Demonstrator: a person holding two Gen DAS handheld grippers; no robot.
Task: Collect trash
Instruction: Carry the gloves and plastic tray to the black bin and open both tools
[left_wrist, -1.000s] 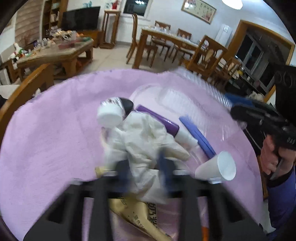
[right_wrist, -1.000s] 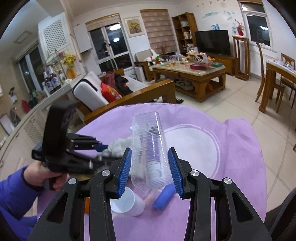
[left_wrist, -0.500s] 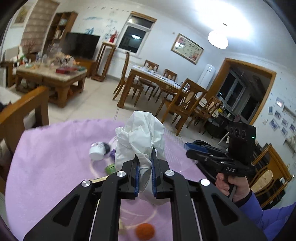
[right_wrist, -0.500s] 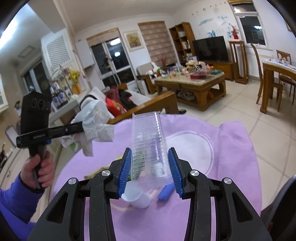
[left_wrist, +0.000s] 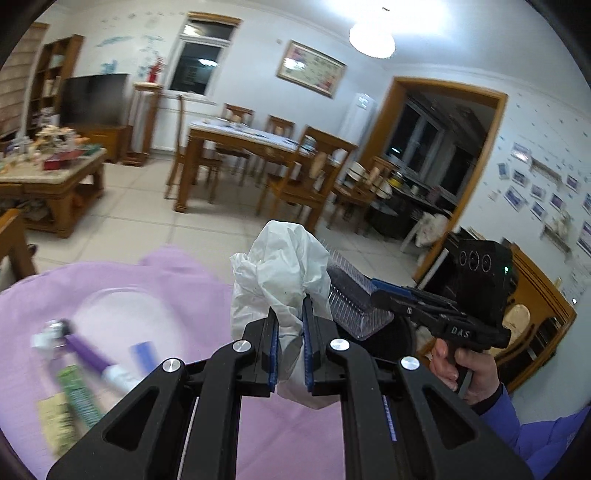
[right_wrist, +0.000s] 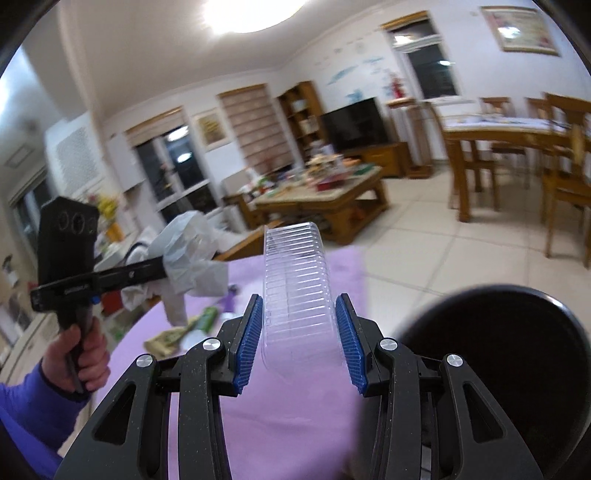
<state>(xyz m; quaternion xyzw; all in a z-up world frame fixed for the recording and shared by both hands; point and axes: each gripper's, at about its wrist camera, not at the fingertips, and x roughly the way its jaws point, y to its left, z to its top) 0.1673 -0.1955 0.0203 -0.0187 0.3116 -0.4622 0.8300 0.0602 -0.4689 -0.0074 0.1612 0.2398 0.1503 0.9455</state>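
My left gripper (left_wrist: 290, 325) is shut on a crumpled white plastic bag (left_wrist: 280, 273) and holds it up above the purple tablecloth (left_wrist: 110, 280). The bag also shows in the right wrist view (right_wrist: 188, 254), at the tip of the left gripper (right_wrist: 162, 269). My right gripper (right_wrist: 299, 325) is shut on a clear ribbed plastic container (right_wrist: 295, 280), lifted off the table; it also shows in the left wrist view (left_wrist: 354, 299). A round black bin (right_wrist: 498, 362) sits low at the right, just beside the container.
Left on the cloth: a purple tube (left_wrist: 88, 350), a blue strip (left_wrist: 144, 356), a green wrapper (left_wrist: 79, 395), a white cup (left_wrist: 42, 338) and a gold packet (right_wrist: 166, 338). A coffee table (right_wrist: 325, 199) and dining chairs (left_wrist: 295, 184) stand beyond.
Both grippers have lifted their loads and swung to the right, toward the table's edge. The black bin has come into the right wrist view.
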